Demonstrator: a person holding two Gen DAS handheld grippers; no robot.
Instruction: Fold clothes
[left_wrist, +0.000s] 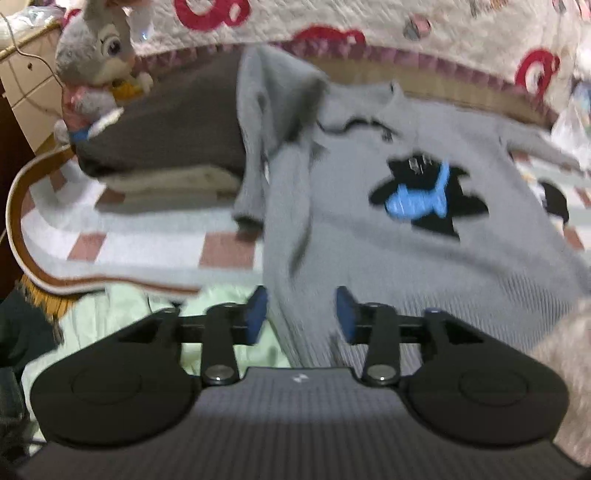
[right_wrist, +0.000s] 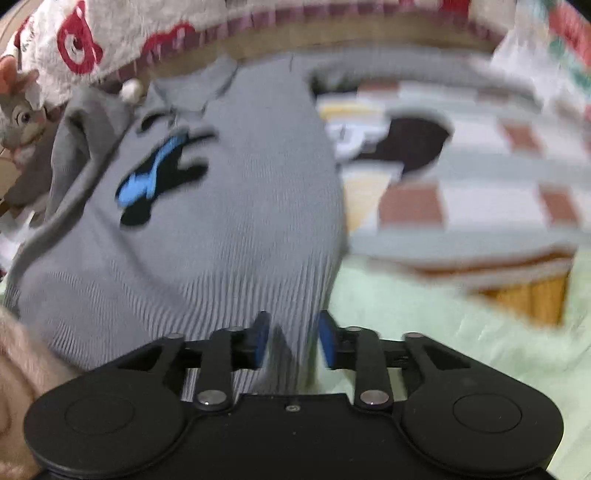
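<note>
Your sweater (left_wrist: 369, 229) lies spread face up on the checked blanket (left_wrist: 147, 243), its hem at the blanket's near edge and its collar toward the far edge by the quilt (left_wrist: 369, 22). One sleeve is bunched up near the collar, beside the dark pillow (left_wrist: 166, 122).

Your left gripper (left_wrist: 301, 314) has its jaws apart over the hem's one corner, with knit between them but not pinched. Your right gripper (right_wrist: 290, 339) likewise stands apart, with a fold of hem rising between its pads.

The ribbed knit looks soft, light and stretchy, so it will likely sag and slide. Take hold at the hem corners or shoulder seams.
</note>
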